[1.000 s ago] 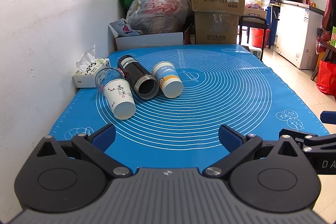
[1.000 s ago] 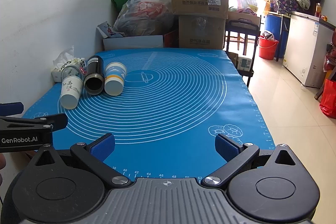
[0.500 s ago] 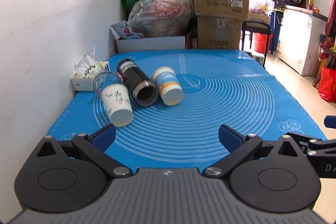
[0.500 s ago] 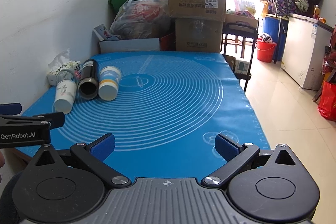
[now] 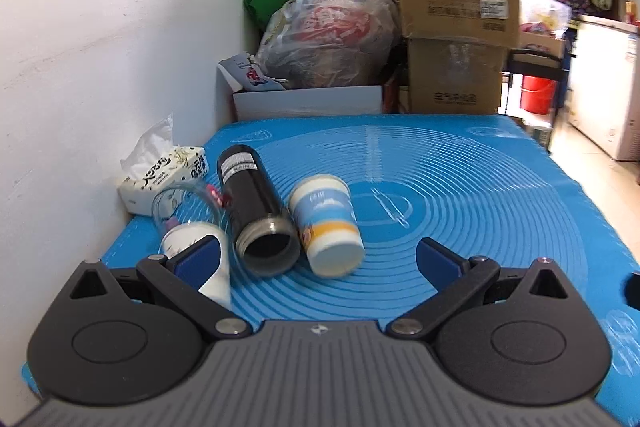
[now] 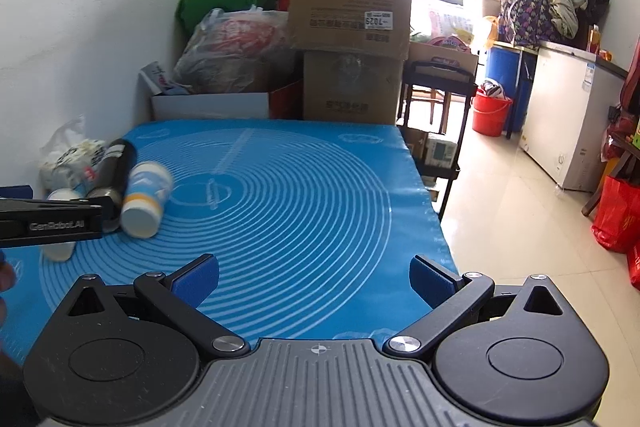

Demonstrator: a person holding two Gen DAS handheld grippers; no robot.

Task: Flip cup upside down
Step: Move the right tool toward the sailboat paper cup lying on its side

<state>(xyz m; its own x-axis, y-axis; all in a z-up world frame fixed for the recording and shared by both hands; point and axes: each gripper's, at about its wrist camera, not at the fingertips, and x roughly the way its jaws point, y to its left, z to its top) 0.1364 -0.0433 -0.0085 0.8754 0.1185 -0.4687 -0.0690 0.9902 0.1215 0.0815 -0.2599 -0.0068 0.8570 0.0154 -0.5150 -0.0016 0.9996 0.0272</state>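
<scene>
Left wrist view: the left tool (image 5: 316,253) is wide open over the blue mat (image 5: 460,195) on the table. Three containers lie on their sides in a row: white paper cup (image 5: 192,237) partly behind the left finger pad, black flask (image 5: 256,199) with its mouth facing the camera, then the blue-and-orange cup (image 5: 326,223), base toward us. Tissue pack (image 5: 164,169) sits by the wall

Right wrist view: right tool (image 6: 314,277) also spread open, holding nothing. The same cups are far left, blurry, behind the left tool's arm
</scene>
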